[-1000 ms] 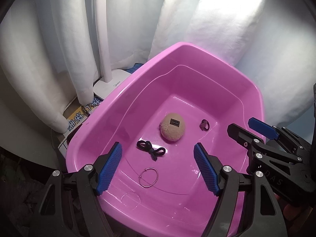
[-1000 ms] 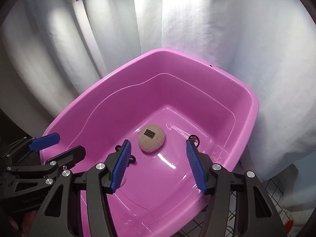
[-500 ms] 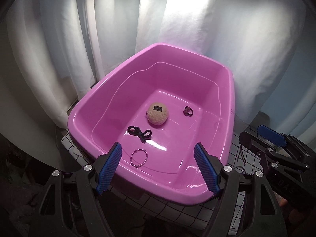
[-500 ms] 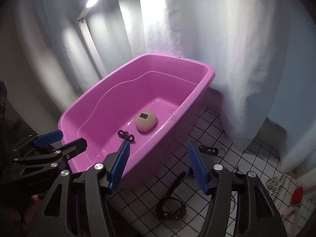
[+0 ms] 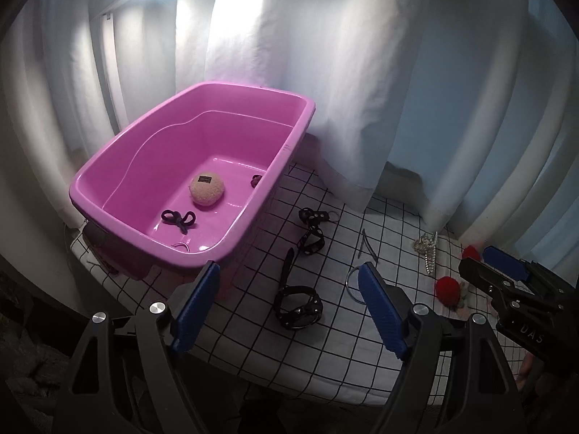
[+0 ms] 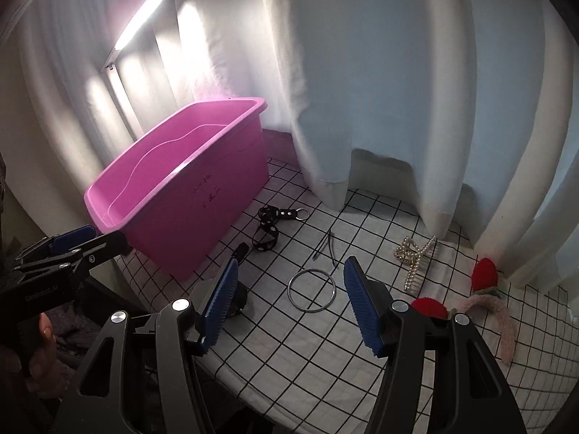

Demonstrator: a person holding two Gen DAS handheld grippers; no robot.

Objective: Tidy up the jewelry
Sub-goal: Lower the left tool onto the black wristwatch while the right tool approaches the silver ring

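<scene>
Inside pink tub (image 5: pixel 119 181): beige pouf (image 5: pixel 208 188), black bow (image 5: pixel 178 218), perhaps rings.

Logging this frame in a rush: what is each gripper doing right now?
Left gripper: jaws opening, nothing between them.
Right gripper: open, holding nothing.

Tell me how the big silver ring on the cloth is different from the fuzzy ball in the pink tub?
The silver ring lies on the checked cloth, outside the pink tub; the fuzzy ball sits inside the tub. The ring is thin, shiny metal with an open middle; the ball is solid, beige and fluffy, with a small dark label on top. Both are round, and neither is being held.
</scene>
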